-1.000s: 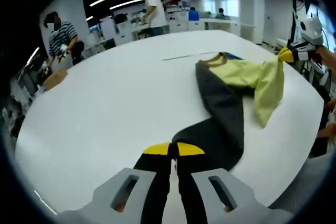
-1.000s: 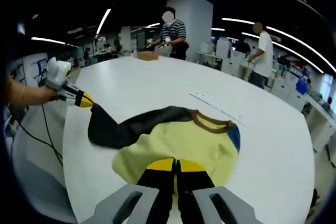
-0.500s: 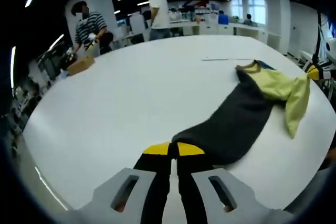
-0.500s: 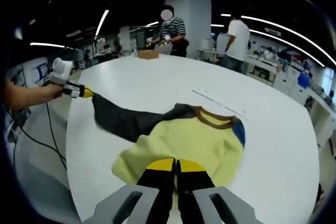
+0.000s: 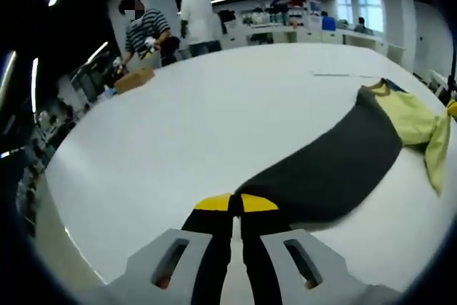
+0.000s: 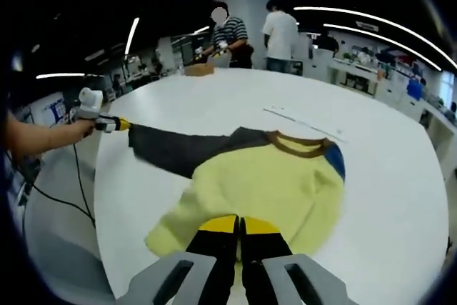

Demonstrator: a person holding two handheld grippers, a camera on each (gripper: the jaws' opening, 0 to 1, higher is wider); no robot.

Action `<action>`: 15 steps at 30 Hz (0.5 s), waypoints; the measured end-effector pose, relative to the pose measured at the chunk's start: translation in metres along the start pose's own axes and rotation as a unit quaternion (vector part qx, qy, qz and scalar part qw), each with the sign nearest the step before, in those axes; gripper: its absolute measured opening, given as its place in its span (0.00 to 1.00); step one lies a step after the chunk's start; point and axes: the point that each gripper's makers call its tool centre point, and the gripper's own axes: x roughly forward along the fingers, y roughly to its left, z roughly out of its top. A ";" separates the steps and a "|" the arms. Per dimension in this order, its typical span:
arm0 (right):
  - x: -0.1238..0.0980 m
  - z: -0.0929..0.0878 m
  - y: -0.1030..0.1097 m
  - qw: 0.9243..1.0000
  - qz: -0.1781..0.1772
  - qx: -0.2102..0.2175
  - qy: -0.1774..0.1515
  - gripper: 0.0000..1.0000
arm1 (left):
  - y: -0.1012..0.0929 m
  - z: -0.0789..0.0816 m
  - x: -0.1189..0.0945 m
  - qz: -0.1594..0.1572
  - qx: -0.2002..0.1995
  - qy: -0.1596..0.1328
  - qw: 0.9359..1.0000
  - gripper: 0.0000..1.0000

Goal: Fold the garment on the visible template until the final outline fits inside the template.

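A yellow sweatshirt (image 6: 268,183) with a brown collar (image 6: 300,146) and a dark grey sleeve (image 6: 178,151) lies on the white table (image 6: 385,176). My right gripper (image 6: 239,225) is shut on its yellow hem. My left gripper (image 5: 235,203) is shut on the end of the dark grey sleeve (image 5: 328,169), which stretches away to the yellow body (image 5: 414,116). In the right gripper view the left gripper (image 6: 118,125) appears at the table's left edge, held by a hand and pinching the sleeve end. A thin line (image 6: 300,121) marks the table just behind the collar.
A cardboard box (image 5: 133,80) sits at the far edge of the table (image 5: 178,141), with two people standing behind it. A black cable (image 6: 71,183) hangs off the table's left side. Desks and shelves fill the room beyond.
The two grippers have drawn apart, and the bunched garment is now pulled out. The dark sleeve lies straight and taut, and the yellow body is spread flatter.
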 end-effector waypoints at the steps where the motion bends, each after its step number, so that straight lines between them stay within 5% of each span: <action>1: 0.002 -0.002 0.000 1.000 0.001 0.003 0.002 0.00 | 0.002 0.000 0.003 0.004 0.011 0.001 1.000 0.00; 9: 0.018 -0.032 -0.007 0.999 0.008 0.014 0.035 0.00 | 0.005 0.000 0.013 0.008 0.018 0.011 1.000 0.00; 15: 0.020 -0.038 -0.007 0.999 0.012 0.010 0.035 0.00 | 0.004 -0.004 0.014 0.004 0.016 0.019 1.000 0.01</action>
